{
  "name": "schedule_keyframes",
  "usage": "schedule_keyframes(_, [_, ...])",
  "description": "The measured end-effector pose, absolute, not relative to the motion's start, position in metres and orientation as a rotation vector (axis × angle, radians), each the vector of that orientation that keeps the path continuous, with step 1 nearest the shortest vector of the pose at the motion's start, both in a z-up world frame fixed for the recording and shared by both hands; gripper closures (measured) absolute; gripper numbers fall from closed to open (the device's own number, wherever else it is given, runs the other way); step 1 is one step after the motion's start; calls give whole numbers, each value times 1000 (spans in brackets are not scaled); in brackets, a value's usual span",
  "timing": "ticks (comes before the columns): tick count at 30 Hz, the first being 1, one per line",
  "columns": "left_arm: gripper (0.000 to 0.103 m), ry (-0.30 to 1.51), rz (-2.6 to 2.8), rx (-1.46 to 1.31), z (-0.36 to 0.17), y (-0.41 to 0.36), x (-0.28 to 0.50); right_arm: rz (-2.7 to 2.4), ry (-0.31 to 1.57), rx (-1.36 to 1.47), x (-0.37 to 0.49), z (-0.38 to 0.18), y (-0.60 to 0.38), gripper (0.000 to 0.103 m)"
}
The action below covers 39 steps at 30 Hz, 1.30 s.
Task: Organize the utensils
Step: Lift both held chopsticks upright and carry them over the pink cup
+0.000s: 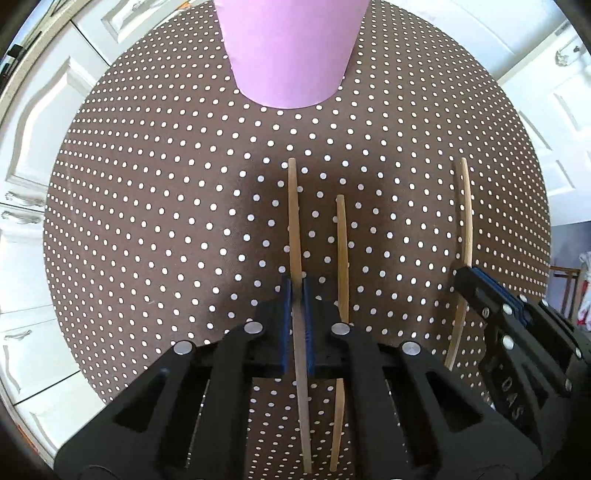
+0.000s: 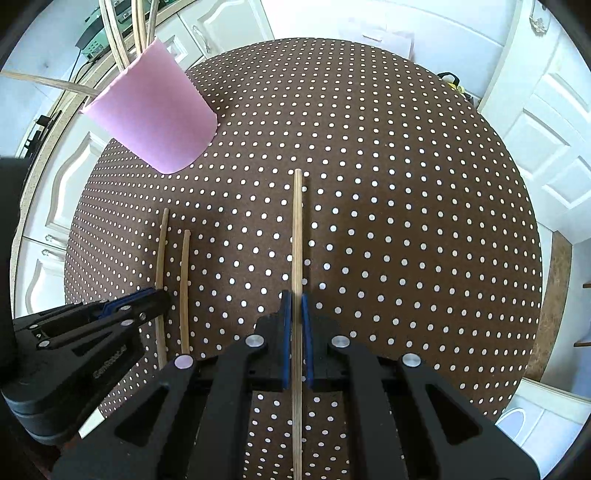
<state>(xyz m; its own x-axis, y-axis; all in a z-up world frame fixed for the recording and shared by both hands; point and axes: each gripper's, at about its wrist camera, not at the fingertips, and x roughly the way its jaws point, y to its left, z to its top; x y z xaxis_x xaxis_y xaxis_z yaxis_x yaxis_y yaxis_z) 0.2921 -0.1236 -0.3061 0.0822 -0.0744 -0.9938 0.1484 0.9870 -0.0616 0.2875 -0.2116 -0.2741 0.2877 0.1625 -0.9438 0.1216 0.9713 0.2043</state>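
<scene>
Overhead, both cameras are looking down on a round counter (image 1: pixel 155 206) covered in a brown cloth with evenly spaced white dots. White panelled cabinet doors (image 1: pixel 40 122) with metal handles are ringing it on nearly every side; in the right wrist view a pale countertop edge with dark electronics is showing at the upper left, and a strip of brownish floor (image 2: pixel 554 295) at the right.

Left tongs (image 1: pixel 298 291) are pointing almost straight down, blue pads pinched onto the left stick (image 1: pixel 293 206), which is running between the jaws and away toward the pink cup (image 1: pixel 288 51). Middle stick (image 1: pixel 342 251), shorter-looking, is lying free on the cloth just right of it, roughly parallel and not touching.

Right tongs (image 2: pixel 296 299) are likewise clamped shut on the right stick (image 2: pixel 297 229), which is lying along the cloth with its far end well apart from the cup. From the left wrist view this stick (image 1: pixel 466 214) is sitting off to the right with the other tool's dark body crossing it.

Pink cup is standing upright near the far edge of the counter. In the right wrist view several long sticks (image 2: pixel 122 33) are poking out of its top, leaning outward.
</scene>
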Motion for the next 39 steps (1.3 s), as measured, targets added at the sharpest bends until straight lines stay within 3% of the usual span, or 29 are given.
schedule_keyframes(13, [97, 1440, -172, -20, -283, -64, 291, 64, 1202, 281, 297, -254, -204, 98])
schedule_keyframes(27, [97, 1237, -137, -82, -195, -14, 295, 76, 935, 268, 321, -174, -208, 98])
schedule_keyframes(39, [97, 1040, -136, -128, -104, -28, 302, 77, 715, 310, 341, -103, -227, 98])
